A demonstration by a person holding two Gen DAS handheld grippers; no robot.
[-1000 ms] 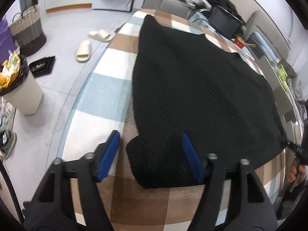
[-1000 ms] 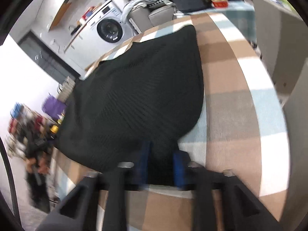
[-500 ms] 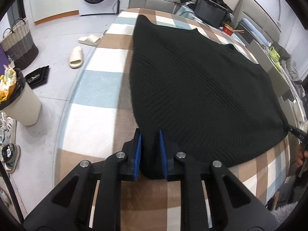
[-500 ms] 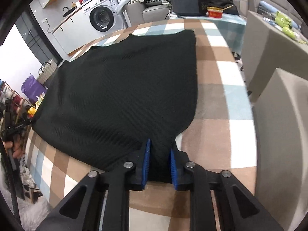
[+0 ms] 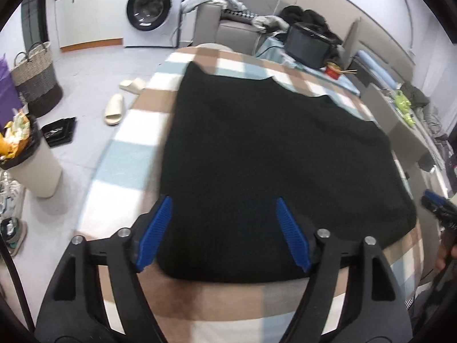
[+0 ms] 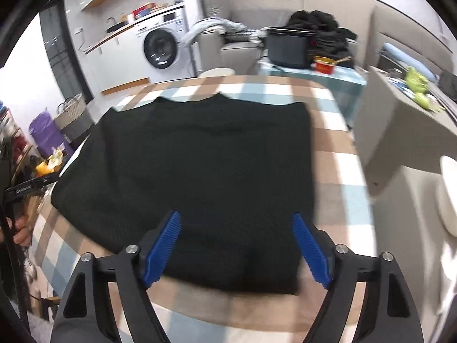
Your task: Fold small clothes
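Sweater, black and knitted, lay flat on the checked tabletop, its near hem toward me and its neckline at the far side. My left gripper and right gripper hovered over the sweater's two near corners, both with jaws opening and pressing on nothing. I judged the garment laid out but unfolded; next I needed a fresh grip on one side edge.

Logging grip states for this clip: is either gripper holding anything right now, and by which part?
Nothing is held. The left gripper and right gripper have their jaws opening, blue pads clear of the black knitted sweater, whose near edge lies flat on the checked cloth.
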